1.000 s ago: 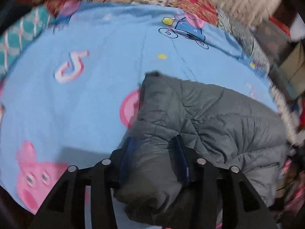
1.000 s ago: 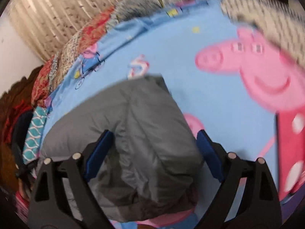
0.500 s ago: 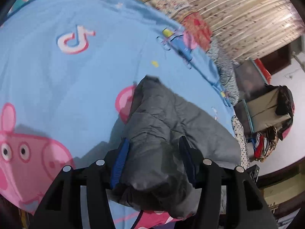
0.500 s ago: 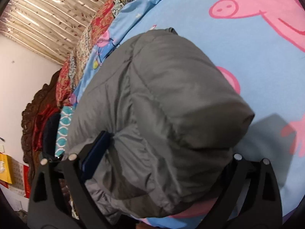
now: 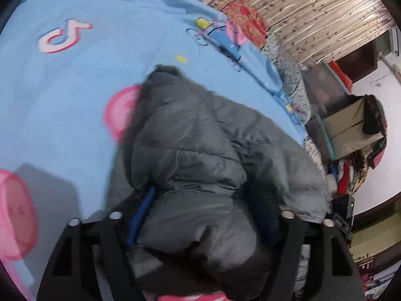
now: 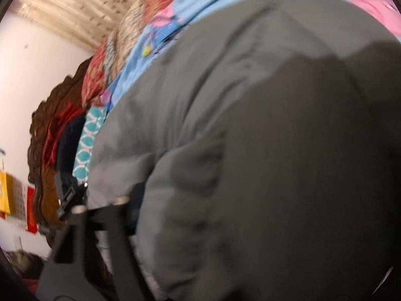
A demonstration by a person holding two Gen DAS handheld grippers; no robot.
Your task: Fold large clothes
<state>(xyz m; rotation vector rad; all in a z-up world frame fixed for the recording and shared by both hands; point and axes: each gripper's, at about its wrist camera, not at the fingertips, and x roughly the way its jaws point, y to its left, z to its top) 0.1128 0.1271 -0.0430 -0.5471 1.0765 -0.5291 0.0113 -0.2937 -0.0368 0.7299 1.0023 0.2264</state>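
A grey quilted puffer jacket [image 5: 200, 150] lies folded in a thick bundle on a blue cartoon bedsheet [image 5: 75, 87]. My left gripper [image 5: 203, 215] has its blue-padded jaws closed around a bulging fold at the near end of the jacket. In the right wrist view the jacket [image 6: 250, 125] fills almost the whole frame and bulges over the camera. Only the left finger [image 6: 122, 215] of my right gripper shows, pressed against the fabric; the other finger is hidden under the jacket.
Patterned quilts and pillows [image 5: 245, 17] line the far edge of the bed under a striped curtain [image 5: 313, 12]. A box and a heap of clothes [image 5: 356, 138] stand off the bed at the right. A carved wooden headboard [image 6: 50, 138] shows in the right wrist view.
Both grippers have pushed further into the jacket. The bundle has come up over the right camera and now hides its right finger. The left jaws stand wider around a thicker fold.
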